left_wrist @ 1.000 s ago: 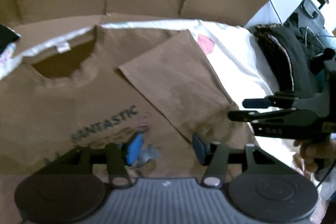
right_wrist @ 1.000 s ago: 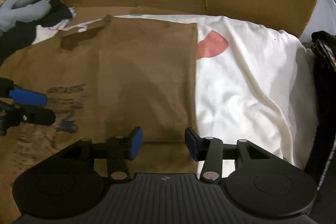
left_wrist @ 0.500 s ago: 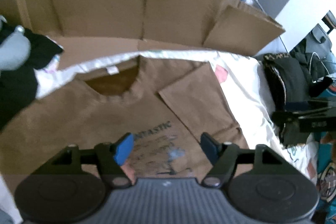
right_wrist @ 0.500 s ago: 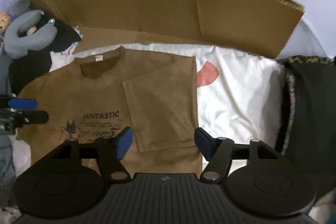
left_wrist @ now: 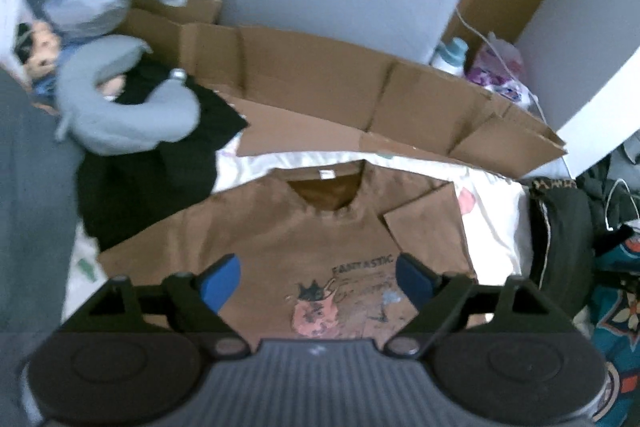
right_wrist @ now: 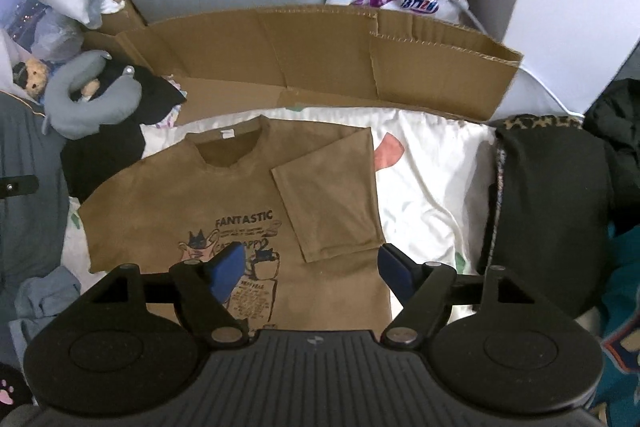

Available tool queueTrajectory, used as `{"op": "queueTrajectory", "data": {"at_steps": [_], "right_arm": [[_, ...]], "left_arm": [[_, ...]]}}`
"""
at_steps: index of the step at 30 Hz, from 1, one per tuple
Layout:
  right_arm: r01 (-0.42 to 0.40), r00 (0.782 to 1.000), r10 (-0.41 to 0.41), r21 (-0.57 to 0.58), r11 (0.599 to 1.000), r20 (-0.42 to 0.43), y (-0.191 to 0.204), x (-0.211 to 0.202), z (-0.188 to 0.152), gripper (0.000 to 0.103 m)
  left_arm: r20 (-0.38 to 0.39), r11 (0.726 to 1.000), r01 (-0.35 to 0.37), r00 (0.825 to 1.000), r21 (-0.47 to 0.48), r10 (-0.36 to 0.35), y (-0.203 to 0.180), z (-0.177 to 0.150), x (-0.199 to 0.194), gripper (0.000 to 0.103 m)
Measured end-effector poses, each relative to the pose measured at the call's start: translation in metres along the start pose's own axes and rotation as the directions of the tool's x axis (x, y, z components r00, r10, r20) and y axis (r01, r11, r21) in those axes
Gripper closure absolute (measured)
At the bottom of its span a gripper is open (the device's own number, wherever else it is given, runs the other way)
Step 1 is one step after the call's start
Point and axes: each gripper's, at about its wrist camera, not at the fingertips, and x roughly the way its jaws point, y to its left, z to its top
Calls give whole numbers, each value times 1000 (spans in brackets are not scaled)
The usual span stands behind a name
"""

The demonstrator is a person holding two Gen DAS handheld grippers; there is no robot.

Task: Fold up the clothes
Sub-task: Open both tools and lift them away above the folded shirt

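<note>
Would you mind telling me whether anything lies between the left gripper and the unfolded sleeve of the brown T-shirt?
Nothing visible does. The left gripper hangs open above the brown T-shirt, and its unfolded sleeve lies bare on the white sheet.

Shirt (right_wrist: 224, 203) hem hidden behind the gripper body, small print under "FANTASTIC" too fine to read, left wrist view blurred throughout, dark pile (right_wrist: 548, 195) at the sheet's (right_wrist: 432, 163) right edge cut off, its make-up unclear.
</note>
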Motion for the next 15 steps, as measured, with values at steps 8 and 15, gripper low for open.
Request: {"op": "queueTrajectory", "data": {"at_steps": [8,15], "right_arm": [[-22,997,25,-32,999,70,18,-90,-15,16],[-50,990,53,-28,998,129,29,-141,-21,16]], "left_arm": [[31,999,-24,999,-31,25,41,-27,-56,12],[34,994,-66,997,-88,69,77,-59,-83,11]]}}
